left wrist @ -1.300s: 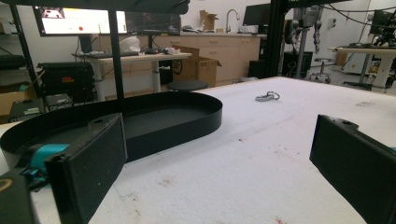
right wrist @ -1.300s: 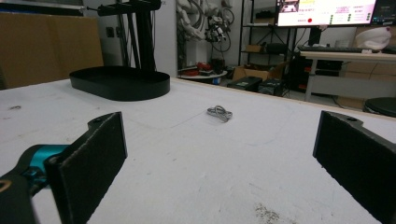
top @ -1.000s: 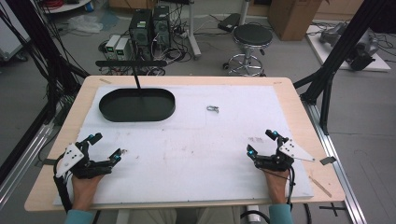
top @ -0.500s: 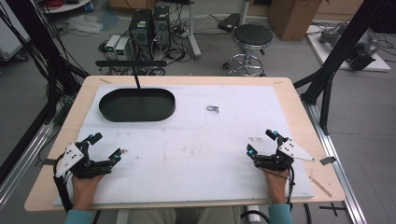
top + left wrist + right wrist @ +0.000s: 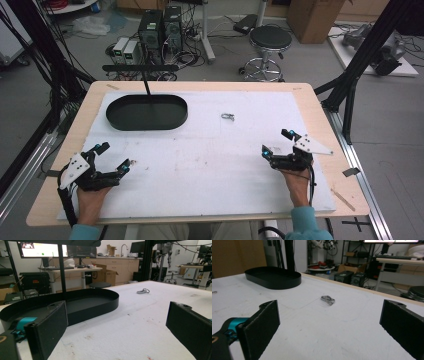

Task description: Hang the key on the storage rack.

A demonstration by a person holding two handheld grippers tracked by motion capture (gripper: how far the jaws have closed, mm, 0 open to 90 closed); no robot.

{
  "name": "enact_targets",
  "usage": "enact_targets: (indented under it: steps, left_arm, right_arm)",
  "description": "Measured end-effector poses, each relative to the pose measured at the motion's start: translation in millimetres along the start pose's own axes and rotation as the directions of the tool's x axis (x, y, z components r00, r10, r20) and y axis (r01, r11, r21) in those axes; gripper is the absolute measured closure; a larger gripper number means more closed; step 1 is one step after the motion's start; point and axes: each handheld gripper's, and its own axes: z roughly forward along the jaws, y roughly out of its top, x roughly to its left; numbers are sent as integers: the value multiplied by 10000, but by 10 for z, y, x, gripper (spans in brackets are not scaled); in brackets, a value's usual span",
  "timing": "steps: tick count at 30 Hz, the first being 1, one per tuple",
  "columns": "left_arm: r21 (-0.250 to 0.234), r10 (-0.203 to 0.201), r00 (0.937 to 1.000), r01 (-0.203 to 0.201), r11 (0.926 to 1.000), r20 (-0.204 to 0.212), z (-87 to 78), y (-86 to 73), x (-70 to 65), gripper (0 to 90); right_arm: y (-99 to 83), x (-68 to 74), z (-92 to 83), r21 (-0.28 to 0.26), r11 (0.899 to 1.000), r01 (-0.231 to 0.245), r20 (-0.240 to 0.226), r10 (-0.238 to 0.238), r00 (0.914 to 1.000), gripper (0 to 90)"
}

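A small metal clip point(image 5: 228, 116) lies on the white sheet right of centre, also seen ahead as the metal clip point(image 5: 328, 300) and far off as the metal clip point(image 5: 143, 291). A black oval tray point(image 5: 146, 112) sits at the back left, empty; its wall point(image 5: 95, 311) is close in the left gripper view, and the tray point(image 5: 273, 277) shows at the far left in the right gripper view. My left gripper point(image 5: 113, 156) rests open at the front left. My right gripper point(image 5: 276, 141) rests open at the front right. Nothing is between either pair of jaws.
The white sheet point(image 5: 200, 150) covers most of the wooden table point(image 5: 320, 115). A black post point(image 5: 146, 85) rises behind the tray. Beyond the table's far edge stand a stool point(image 5: 270, 37) and computer cases point(image 5: 160, 25).
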Motion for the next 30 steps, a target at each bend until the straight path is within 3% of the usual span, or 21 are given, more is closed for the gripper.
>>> enact_targets:
  steps: [9, 19, 30]
  left_arm:
    - [31, 25, 10000, -25, 10000, 4, 0, 0, -1, 43]
    - [5, -44, 10000, 44, 10000, -4, 2, 0, 0, 43]
    - [52, 1, 10000, 0, 10000, -8, 4, 1, -1, 43]
  right_arm:
    - [368, -106, 325, 1006, 9940, 437, -670, -371, 9971, 22]
    - [648, -163, 845, 2068, 9730, 1025, -1224, -782, 9894, 22]
    - [800, -316, 1257, 3068, 9491, 713, -1202, -357, 9921, 38]
